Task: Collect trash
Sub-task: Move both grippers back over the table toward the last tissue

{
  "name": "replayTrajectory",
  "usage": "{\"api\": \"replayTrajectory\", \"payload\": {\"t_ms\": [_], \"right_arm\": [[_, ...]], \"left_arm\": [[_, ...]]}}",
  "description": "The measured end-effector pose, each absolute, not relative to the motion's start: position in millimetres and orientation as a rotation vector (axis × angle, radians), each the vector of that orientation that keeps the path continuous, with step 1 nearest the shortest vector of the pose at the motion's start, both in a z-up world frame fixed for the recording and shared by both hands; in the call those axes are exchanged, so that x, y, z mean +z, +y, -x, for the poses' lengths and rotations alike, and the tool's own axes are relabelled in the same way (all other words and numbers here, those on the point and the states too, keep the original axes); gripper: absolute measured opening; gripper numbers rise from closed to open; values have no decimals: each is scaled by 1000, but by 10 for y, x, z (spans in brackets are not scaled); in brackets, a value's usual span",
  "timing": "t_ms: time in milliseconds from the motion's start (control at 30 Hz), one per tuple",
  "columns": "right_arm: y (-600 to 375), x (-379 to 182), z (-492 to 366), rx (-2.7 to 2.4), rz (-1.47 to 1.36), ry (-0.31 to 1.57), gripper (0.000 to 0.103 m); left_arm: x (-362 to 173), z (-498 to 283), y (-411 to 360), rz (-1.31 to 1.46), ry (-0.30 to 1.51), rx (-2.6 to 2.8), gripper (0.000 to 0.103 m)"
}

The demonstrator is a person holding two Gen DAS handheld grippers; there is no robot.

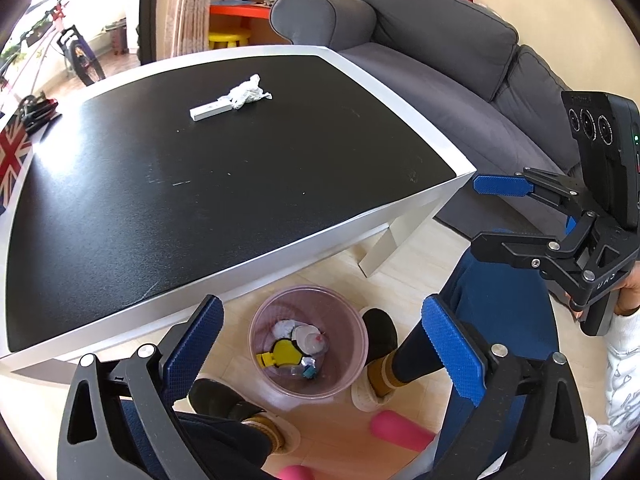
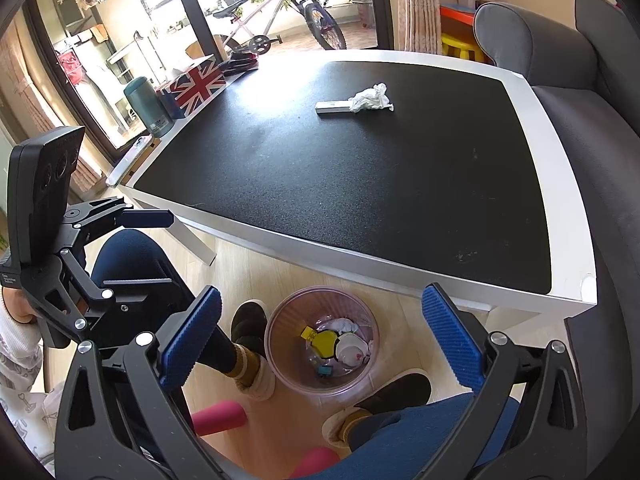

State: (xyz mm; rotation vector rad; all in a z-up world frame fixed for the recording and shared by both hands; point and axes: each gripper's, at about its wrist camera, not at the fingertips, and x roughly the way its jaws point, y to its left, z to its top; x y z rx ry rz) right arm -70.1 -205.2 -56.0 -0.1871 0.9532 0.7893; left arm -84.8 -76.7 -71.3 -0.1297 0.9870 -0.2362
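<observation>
Pink and half transparent, the trash bin point(image 1: 308, 340) stands on the pale wooden floor just in front of the near edge of the table point(image 1: 420, 208), between the two feet of the seated person. Inside it lie a yellow piece point(image 1: 285, 353), a crumpled white thing and some small clear and teal scraps.

The left gripper point(image 1: 322, 342) hangs above the bin with its blue pads spread wide, and nothing is between them. The right gripper point(image 2: 322, 340) is also above the bin, its jaws spread wide in the same way, with nothing held. In each wrist view the other gripper shows at the side, its jaws apart there too.

The table has a black top with a white border. On the black top, toward the far edge and nearer the far corner on the sofa side, lies a crumpled white tissue point(image 1: 249, 94). A small white stick-shaped box point(image 1: 211, 111) lies with one end touching the tissue.

At the table's other far corner stand a box with a Union Jack print point(image 2: 194, 84) and a dark green cylinder point(image 2: 148, 106), close together. A grey sofa point(image 1: 440, 60) runs along one side edge of the table. A white bicycle point(image 2: 280, 20) stands behind the window.
</observation>
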Motion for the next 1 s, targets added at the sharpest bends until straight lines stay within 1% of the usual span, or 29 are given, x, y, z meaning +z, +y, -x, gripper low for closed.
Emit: {"api": "replayTrajectory", "payload": {"t_ms": [233,500,1000], "right_arm": [[-2046,-556,702,790,186,953,99],[-2002,-475,663,790,186,954,99],[-1836,-195,324,790,202,907,99]], "left_arm": [[-683,858,-734,140,980,-230,96],[-533,846,-656,156,941,-217,96],[-212,496,-309,163,855,-159,96]]}}
